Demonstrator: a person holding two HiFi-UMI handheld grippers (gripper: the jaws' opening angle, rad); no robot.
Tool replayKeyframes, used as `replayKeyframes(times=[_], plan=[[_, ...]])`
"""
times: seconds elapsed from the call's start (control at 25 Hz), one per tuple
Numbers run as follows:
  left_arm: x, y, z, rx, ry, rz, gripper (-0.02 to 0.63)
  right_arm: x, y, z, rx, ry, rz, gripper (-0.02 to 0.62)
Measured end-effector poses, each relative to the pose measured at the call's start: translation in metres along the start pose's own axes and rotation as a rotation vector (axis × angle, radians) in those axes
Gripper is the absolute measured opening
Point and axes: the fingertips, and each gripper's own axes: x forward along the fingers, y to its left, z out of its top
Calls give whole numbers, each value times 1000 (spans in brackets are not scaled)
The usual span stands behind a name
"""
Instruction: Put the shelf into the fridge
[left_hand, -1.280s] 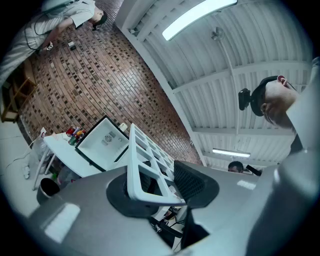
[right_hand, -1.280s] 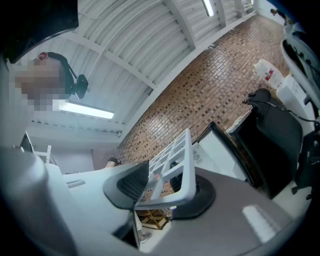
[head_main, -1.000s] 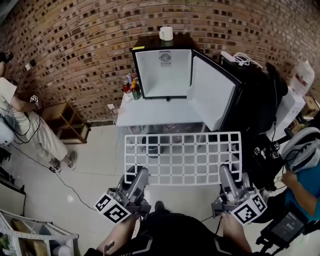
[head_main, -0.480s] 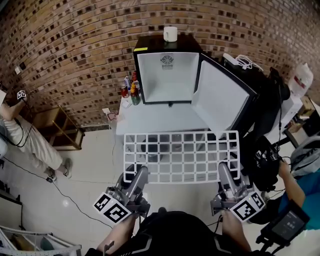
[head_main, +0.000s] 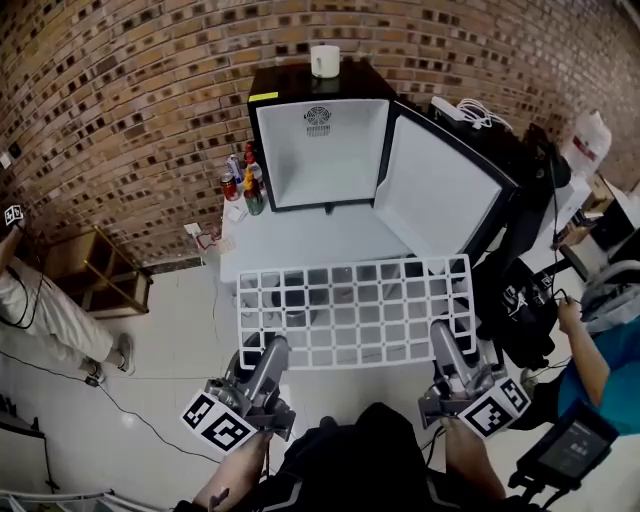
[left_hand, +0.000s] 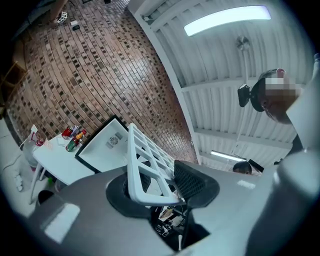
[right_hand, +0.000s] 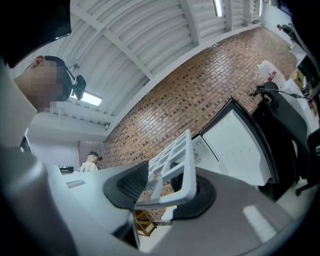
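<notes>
Carried nearer the mini fridge (head_main: 320, 160) than a second ago, the white grid shelf (head_main: 355, 312) is hanging level over the white table's (head_main: 300, 240) near edge. The left gripper (head_main: 272, 346) and right gripper (head_main: 443, 336) are each clamping its near rim. Beyond, the fridge is standing open, its door (head_main: 440, 195) swinging right, a mug (head_main: 324, 60) sitting on top and bottles (head_main: 243, 187) standing at its left.

Open fridge (head_main: 318, 150) straight ahead, its door (head_main: 440, 195) swung out right; bottles (head_main: 243, 190) crowd the left edge of the counter (head_main: 300, 240), bare in front.
</notes>
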Motion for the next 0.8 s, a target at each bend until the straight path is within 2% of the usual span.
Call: replayKeyframes(times=[0.24,0.44,0.8], plan=[[18,16,9,-2,4,10,144,25,-10,3,-6,5,3,150],[44,33,13,9,3,50,144,56,-35,5,17,15,23,150],[100,67,32,21,-11,76,144,120,-74,20,25,23,52,150]])
